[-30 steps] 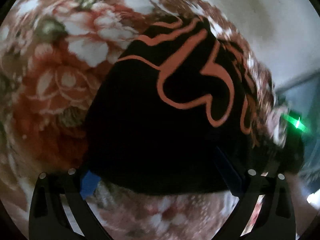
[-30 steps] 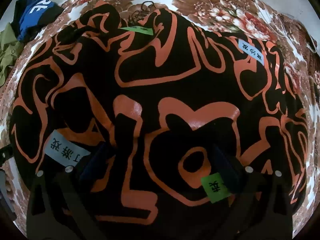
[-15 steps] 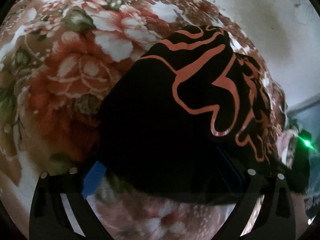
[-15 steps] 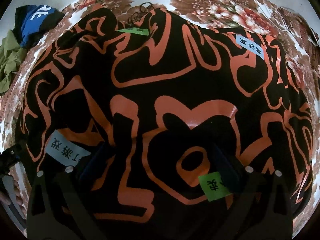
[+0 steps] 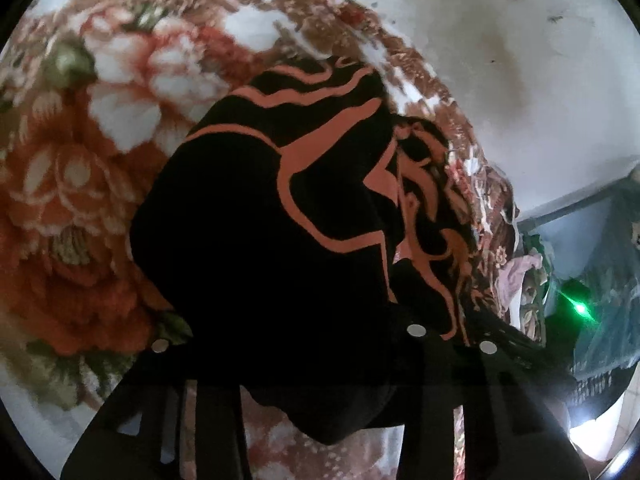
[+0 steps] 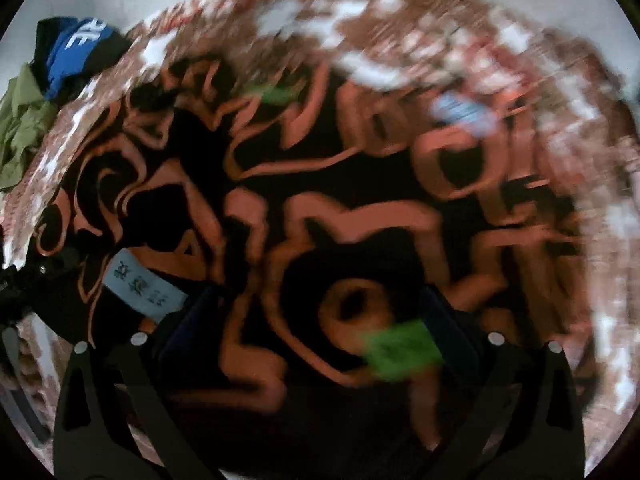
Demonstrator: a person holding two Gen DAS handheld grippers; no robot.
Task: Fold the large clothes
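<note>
A large black garment with orange line print lies on a floral blanket. In the left wrist view a corner of the garment (image 5: pixel 288 216) is lifted off the blanket (image 5: pixel 80 208) and my left gripper (image 5: pixel 320 360) is shut on its dark edge. In the right wrist view the garment (image 6: pixel 312 216) spreads wide, with blue and green patches on it. My right gripper (image 6: pixel 316 344) stands open over the cloth, its blue pads wide apart. That view is blurred by motion.
A blue and black garment (image 6: pixel 76 48) and an olive green one (image 6: pixel 20 128) lie at the blanket's far left edge. A white wall (image 5: pixel 520 80) rises behind the bed. Pink cloth (image 5: pixel 516 280) and a green light (image 5: pixel 580 308) show at right.
My left gripper has closed on the garment's edge and pulled the corner up and toward the right. My right gripper stays open and is moving, so its view has blurred.
</note>
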